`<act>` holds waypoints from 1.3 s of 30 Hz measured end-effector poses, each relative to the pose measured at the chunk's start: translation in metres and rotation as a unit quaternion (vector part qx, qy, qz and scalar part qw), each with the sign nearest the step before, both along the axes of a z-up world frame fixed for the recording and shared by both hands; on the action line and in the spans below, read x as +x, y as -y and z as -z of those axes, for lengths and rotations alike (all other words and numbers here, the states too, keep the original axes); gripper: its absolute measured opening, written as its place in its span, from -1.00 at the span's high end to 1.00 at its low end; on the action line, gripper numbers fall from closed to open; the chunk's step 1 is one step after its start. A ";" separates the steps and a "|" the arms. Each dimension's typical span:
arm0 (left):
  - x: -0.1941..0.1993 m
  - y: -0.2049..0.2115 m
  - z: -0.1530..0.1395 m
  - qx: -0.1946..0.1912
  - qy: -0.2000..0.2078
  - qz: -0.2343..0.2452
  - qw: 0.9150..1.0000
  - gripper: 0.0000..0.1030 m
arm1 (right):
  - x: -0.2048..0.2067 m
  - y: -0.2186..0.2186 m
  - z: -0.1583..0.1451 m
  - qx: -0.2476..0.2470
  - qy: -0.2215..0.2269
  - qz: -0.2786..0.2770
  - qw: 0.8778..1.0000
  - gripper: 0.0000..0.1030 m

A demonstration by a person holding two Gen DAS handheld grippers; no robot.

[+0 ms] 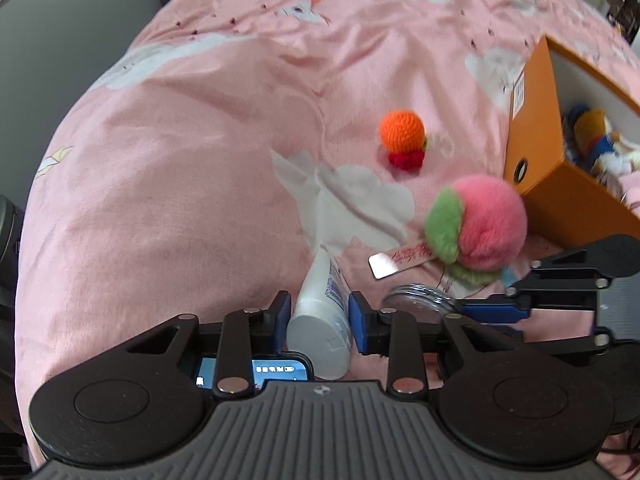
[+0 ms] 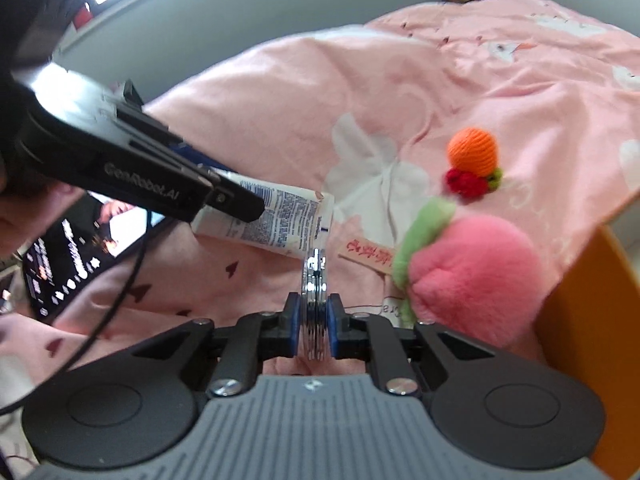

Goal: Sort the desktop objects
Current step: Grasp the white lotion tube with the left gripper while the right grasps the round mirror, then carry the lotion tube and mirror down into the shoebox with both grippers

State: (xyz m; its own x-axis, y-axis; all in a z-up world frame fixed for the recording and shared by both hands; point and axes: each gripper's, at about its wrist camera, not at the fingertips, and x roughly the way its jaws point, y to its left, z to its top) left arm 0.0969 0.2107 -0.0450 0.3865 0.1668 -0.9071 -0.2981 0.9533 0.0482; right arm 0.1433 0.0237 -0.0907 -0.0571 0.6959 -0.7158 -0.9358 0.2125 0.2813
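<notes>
My left gripper (image 1: pixel 319 308) is shut on a white tube with blue print (image 1: pixel 320 320), its blue pads pressing both sides near the cap end. In the right wrist view the tube (image 2: pixel 288 216) sticks out of that gripper, tilted above the pink bedspread (image 1: pixel 180 160). My right gripper (image 2: pixel 314 312) is shut on a flat round silvery case (image 2: pixel 316 300) that stands on edge between its pads. The same case (image 1: pixel 416 296) shows just right of the tube. A pink and green plush peach (image 1: pixel 480 224) and a crocheted orange ball (image 1: pixel 402 128) lie beyond.
An open orange box (image 1: pixel 536 152) stands at the right with a plush toy (image 1: pixel 596 140) inside. A wooden tag (image 1: pixel 404 258) lies by the peach. A lit screen (image 2: pixel 68 256) and a black cable (image 2: pixel 120 292) lie at the left.
</notes>
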 end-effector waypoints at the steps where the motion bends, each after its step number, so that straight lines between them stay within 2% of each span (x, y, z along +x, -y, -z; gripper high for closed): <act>1: -0.002 0.001 -0.003 0.000 0.007 -0.004 1.000 0.38 | 0.001 0.005 -0.005 0.006 0.000 0.004 1.000 0.71; 7: -0.008 0.009 -0.033 -0.013 0.062 -0.015 0.998 0.38 | 0.013 0.044 -0.037 0.048 -0.005 0.042 0.998 0.71; 11: -0.009 0.020 -0.060 -0.023 0.111 -0.013 0.993 0.38 | 0.025 0.073 -0.058 0.077 -0.004 0.077 0.994 0.71; 17: 0.011 0.054 -0.090 -0.040 0.175 0.038 0.983 0.38 | 0.047 0.115 -0.092 0.116 0.018 0.133 0.984 0.71; 21: 0.038 0.082 -0.098 -0.044 0.201 0.085 0.975 0.38 | 0.067 0.143 -0.110 0.134 0.041 0.179 0.974 0.71; 25: 0.068 0.111 -0.094 -0.045 0.211 0.127 0.968 0.38 | 0.096 0.162 -0.113 0.131 0.045 0.228 0.964 0.71; 27: 0.083 0.125 -0.088 -0.044 0.209 0.145 0.966 0.38 | 0.114 0.169 -0.108 0.126 0.029 0.252 0.959 0.71; 31: 0.109 0.152 -0.069 -0.014 0.201 0.179 0.963 0.38 | 0.151 0.171 -0.088 0.106 -0.008 0.294 0.950 0.71; 35: 0.132 0.173 -0.045 0.004 0.178 0.207 0.962 0.38 | 0.175 0.162 -0.062 0.086 -0.053 0.309 0.946 0.71; 39: 0.149 0.185 -0.022 0.036 0.155 0.227 0.961 0.38 | 0.191 0.151 -0.044 0.055 -0.067 0.313 0.946 0.71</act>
State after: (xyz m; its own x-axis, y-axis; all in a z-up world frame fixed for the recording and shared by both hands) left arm 0.2461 0.0259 -0.0234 0.6844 -0.0248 -0.7287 0.1363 0.9862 0.0944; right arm 0.3342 -0.1273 -0.0471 0.3063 0.6924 -0.6533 -0.5900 0.6766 0.4405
